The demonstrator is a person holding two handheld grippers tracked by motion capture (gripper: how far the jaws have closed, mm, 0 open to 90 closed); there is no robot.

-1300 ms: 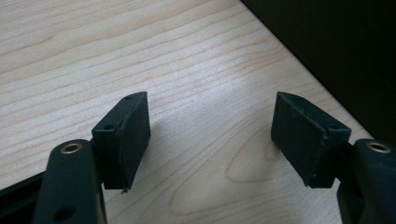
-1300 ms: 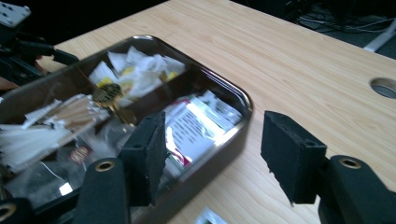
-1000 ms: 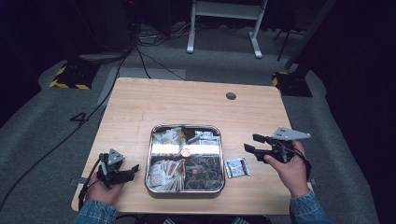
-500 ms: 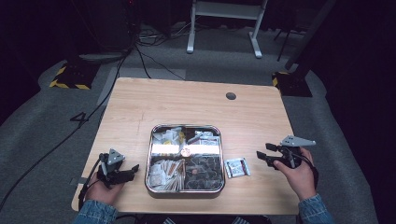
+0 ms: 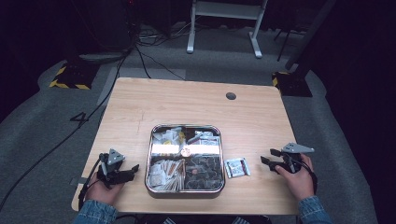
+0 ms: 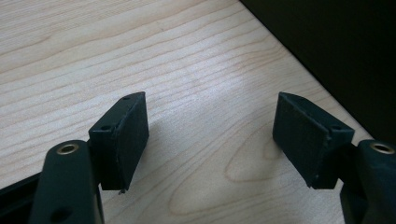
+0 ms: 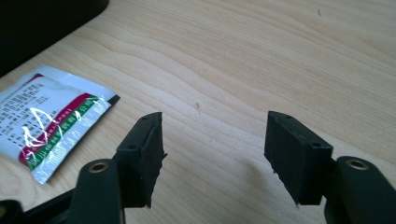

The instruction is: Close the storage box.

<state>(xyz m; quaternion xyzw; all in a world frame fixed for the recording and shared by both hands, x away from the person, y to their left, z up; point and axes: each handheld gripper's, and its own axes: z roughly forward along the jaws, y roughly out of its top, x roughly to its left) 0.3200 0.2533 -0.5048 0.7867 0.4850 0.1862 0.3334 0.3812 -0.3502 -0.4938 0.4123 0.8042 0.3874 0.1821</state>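
Wooden table (image 5: 140, 112) | sachet (image 5: 236, 167) lies right of tray (image 5: 150, 161), freed | right gripper (image 5: 270, 159) spread empty beside it | left gripper (image 5: 132, 171) spread, idle.

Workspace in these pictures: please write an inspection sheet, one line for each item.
Surface: wooden table, bare around one round dark hole.
Job's things: sachet lying flat beside the metal tray; tray full of packets.
Clutter: nothing seen.
Grippers: left gripper open, empty; right gripper open, empty, sachet apart from it.
Cables: black cables on the floor behind the table.
Surroundings: grey carpet, white stand, dark room.
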